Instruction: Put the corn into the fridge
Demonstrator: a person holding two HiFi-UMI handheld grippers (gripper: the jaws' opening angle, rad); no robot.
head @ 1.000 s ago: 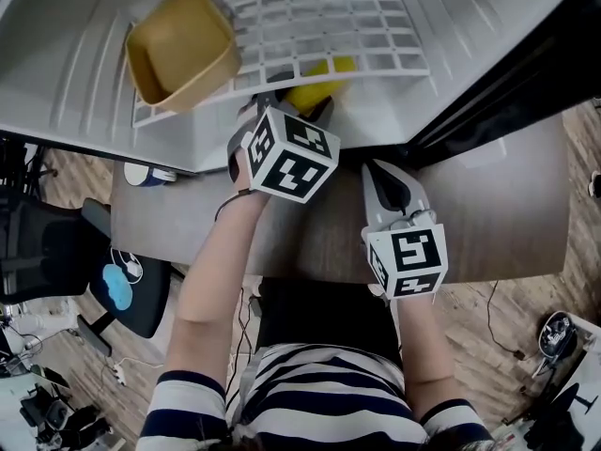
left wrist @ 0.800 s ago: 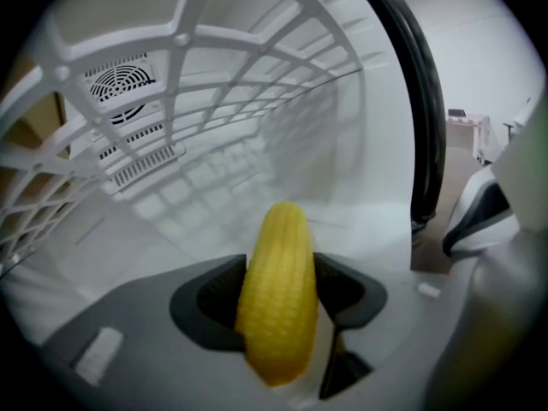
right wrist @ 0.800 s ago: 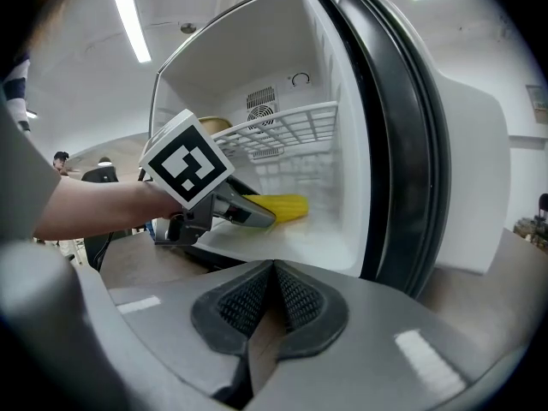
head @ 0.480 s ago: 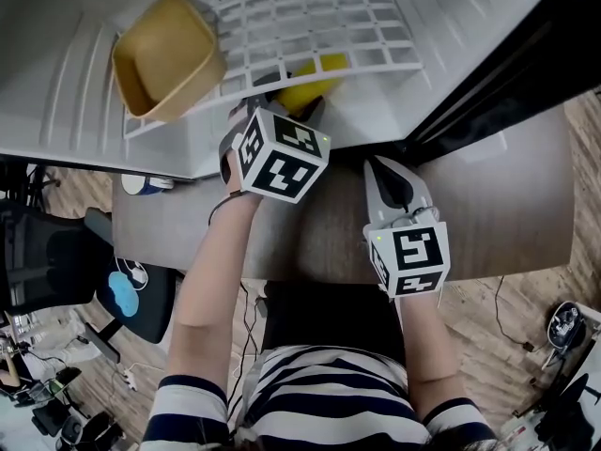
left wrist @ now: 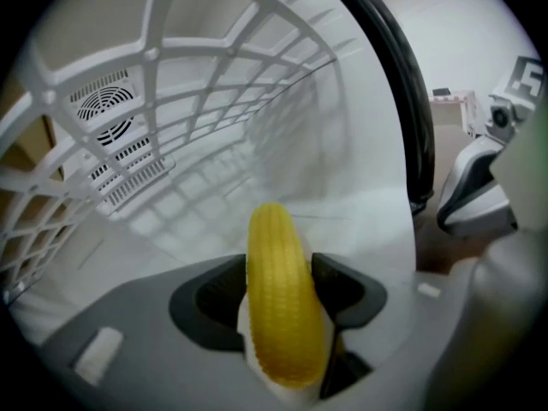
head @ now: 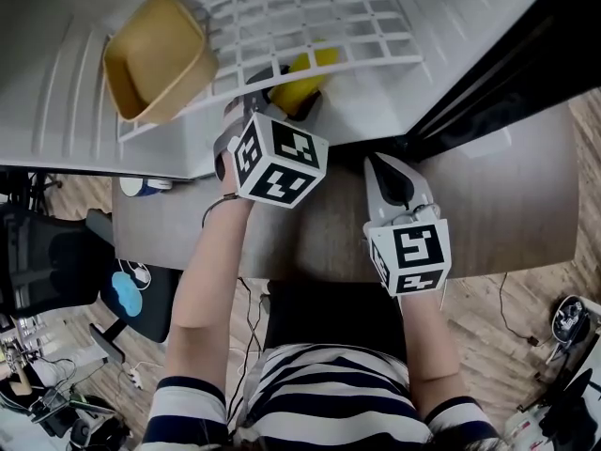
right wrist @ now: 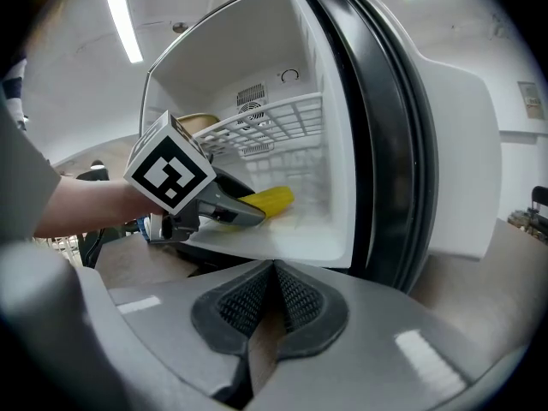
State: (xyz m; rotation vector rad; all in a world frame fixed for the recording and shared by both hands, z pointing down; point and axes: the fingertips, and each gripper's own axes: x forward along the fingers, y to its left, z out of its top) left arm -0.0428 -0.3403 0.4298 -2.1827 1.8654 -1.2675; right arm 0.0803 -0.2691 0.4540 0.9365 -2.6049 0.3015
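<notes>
White plastic walls of the open fridge (head: 394, 111) fill the top of the head view, with a grey-brown bench (head: 507, 195) running in front of it. A white wire shelf (head: 329, 17) spans the cavity, and a tan tub (head: 155, 59) sits on its left part.

Over the last second the left gripper (head: 286, 87) has pushed a little deeper. The corn (head: 302, 71) lay at the shelf's front edge; now its far half is under the front rail. I judge that the carry is all but done, and what remains is to lower the cob and let go.

That gripper is clamped on the corn. Its own view shows the dark pads pressing both flanks near the cob's lower half, with the rest sticking out ahead.

The right gripper (head: 390, 181) hangs over the bench, well apart from the fridge opening. Its jaws are pressed together with nothing between them.

The corn's long axis runs in line with the left gripper, rounded tip toward the fridge's back wall. In the right gripper view the corn (right wrist: 267, 200) lies close to level, tip slightly raised, below the wire shelf and just above the fridge floor. I cannot tell whether it touches that floor.
</notes>
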